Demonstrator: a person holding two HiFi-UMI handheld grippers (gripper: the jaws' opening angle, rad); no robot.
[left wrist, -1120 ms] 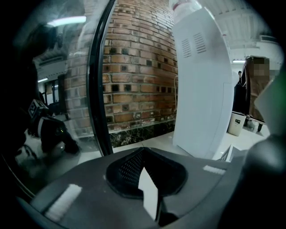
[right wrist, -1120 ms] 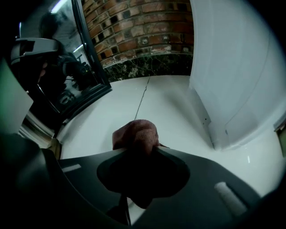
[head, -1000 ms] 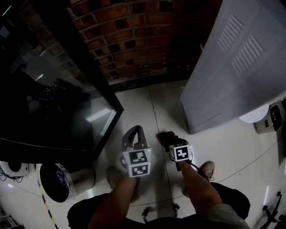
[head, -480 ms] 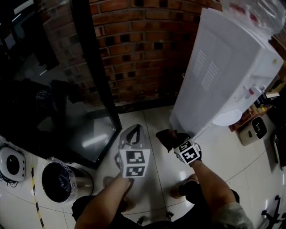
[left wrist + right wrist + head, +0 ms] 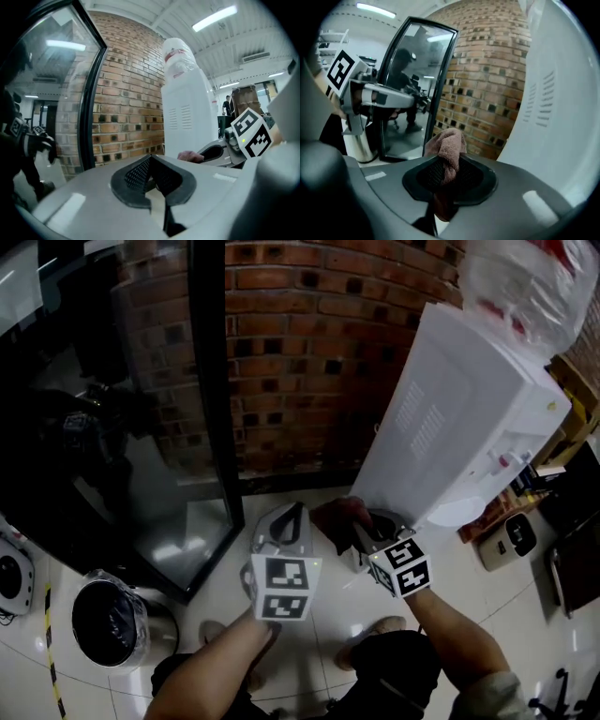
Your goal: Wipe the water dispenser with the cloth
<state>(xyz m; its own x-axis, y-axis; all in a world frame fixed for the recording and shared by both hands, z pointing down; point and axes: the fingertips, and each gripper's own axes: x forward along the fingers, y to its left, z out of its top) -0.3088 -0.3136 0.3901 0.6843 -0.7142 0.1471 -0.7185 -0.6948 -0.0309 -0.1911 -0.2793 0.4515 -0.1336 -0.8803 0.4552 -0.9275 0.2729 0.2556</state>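
Note:
The white water dispenser point(image 5: 469, 418) stands at the right against the brick wall, its bottle point(image 5: 525, 282) wrapped in clear plastic on top. My right gripper point(image 5: 354, 526) is shut on a brownish-pink cloth point(image 5: 334, 517) just short of the dispenser's lower side panel. In the right gripper view the cloth point(image 5: 447, 140) bunches up between the jaws, with the dispenser point(image 5: 562, 117) close on the right. My left gripper point(image 5: 289, 510) hangs beside it on the left, shut with nothing in it. The left gripper view shows the dispenser point(image 5: 185, 117) ahead and the cloth point(image 5: 190, 156) at the right.
A brick wall point(image 5: 300, 352) is behind. A black-framed glass door point(image 5: 208, 381) stands at the left. A lined bin point(image 5: 111, 622) sits on the tiled floor at lower left. A small white device point(image 5: 506, 540) lies on the floor to the right of the dispenser.
Both grippers have risen and now point more level. The right one has rolled and carried the cloth up toward the dispenser's side. The dispenser's top and bottle have come into view.

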